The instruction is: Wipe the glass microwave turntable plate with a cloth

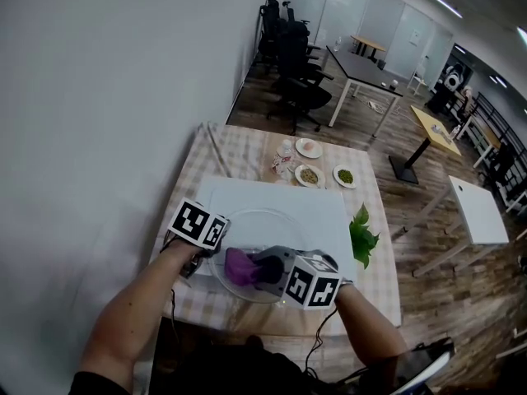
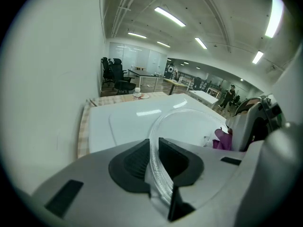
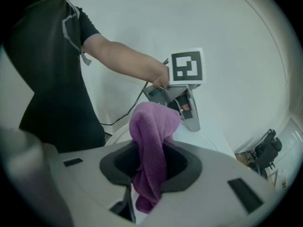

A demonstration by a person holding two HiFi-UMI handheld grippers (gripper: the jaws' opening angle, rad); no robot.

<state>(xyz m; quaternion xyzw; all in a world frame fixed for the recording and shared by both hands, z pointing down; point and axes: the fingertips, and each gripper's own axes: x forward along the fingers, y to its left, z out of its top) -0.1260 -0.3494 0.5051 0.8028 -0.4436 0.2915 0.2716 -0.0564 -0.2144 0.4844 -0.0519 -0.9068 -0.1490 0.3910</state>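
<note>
A clear glass turntable plate (image 1: 268, 230) lies on a white board (image 1: 321, 208) in the head view. My left gripper (image 1: 207, 253) is shut on the plate's left rim (image 2: 158, 162), which runs between its dark pads. My right gripper (image 1: 257, 271) is shut on a purple cloth (image 3: 151, 145) and holds that cloth (image 1: 239, 266) on the near part of the plate. In the left gripper view the cloth (image 2: 221, 140) shows at the right, beside the right gripper's body. In the right gripper view the cloth hides most of the plate.
Small dishes (image 1: 309, 148) and a bottle (image 1: 284, 151) stand at the far end of the checked tablecloth (image 1: 222, 151). A green leafy sprig (image 1: 362, 235) lies right of the white board. A white wall runs along the left. Office desks and chairs stand beyond.
</note>
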